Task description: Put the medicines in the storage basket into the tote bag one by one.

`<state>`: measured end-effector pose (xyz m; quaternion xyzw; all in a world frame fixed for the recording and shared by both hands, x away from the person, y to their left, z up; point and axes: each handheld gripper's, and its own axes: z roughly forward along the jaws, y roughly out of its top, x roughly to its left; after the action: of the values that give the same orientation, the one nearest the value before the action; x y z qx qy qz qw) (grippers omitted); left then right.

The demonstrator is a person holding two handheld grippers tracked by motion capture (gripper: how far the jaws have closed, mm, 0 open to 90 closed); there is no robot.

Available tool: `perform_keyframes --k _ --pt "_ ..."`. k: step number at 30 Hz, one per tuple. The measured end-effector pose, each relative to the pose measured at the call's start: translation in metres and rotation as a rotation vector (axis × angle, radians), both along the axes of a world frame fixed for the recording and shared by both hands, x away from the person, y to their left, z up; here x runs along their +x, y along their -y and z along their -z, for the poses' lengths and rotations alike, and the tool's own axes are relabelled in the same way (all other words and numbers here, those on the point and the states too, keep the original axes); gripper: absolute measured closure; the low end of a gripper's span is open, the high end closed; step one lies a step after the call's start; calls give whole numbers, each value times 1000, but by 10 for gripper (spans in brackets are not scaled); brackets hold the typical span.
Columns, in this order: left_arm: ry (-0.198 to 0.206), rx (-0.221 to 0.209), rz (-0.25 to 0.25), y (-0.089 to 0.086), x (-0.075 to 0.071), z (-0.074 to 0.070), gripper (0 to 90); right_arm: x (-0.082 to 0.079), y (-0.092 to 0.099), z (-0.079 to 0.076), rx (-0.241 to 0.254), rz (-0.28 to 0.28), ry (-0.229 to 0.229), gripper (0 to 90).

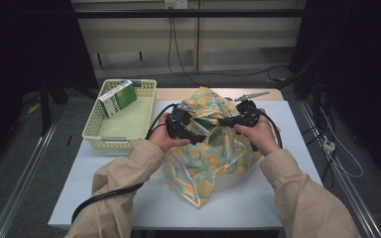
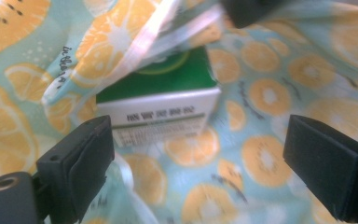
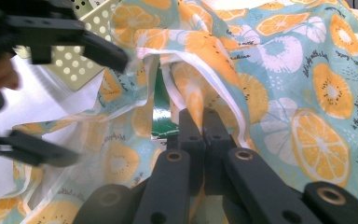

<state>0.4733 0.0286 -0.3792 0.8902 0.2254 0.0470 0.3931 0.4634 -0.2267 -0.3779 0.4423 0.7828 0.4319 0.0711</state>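
Pinching the fabric, the right gripper (image 3: 204,122) has its jaws closed together on the white-hemmed rim of the orange-print bag (image 1: 213,158), which we hold up near the middle of the table (image 1: 258,198). The left gripper (image 2: 200,158) stands wide, nothing between its jaws, aimed into the bag's mouth at a green-and-white box (image 2: 161,100) that lies inside against the cloth.

Handling, as we judge it: the bag is thin, soft and limp, with no shape of its own, so it will sag and close over the opening unless the rim is kept lifted. The hem, doubled and stitched, is the firmest place to grip it. The box looks like light, stiff cardboard with flat faces; its two long opposite sides offer the surest hold, though a smooth printed surface may slip under a weak pinch and too hard a squeeze could dent it.

Room: in the high view a yellow basket (image 1: 92,130) sits at the table's left rear, holding a second box (image 1: 117,97) that leans against its back wall. The basket floor in front of that box is bare. Between bag and basket the tabletop is free; the far table edge lies just behind the bag.
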Motion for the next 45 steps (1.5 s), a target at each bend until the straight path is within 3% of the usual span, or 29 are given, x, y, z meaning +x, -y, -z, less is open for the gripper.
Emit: perform_keyframes --k 4,9,19,24,32,45 --pt "-27 -16 -7 -14 -3 -9 80 0 0 0 2 1 1 895" --pt "-24 -21 -48 -35 0 -17 69 -1 0 0 1 -1 1 895" --pt "0 -19 -99 -73 8 -32 62 -2 0 -9 7 -6 14 895" --pt "42 -2 -136 -90 15 -35 65 -4 0 -14 8 -11 22 895" --pt "40 43 -192 -120 32 -36 72 -4 2 -13 0 -11 17 895" --pt "49 58 -276 -166 64 -32 85 -1 1 -10 4 -10 11 895"
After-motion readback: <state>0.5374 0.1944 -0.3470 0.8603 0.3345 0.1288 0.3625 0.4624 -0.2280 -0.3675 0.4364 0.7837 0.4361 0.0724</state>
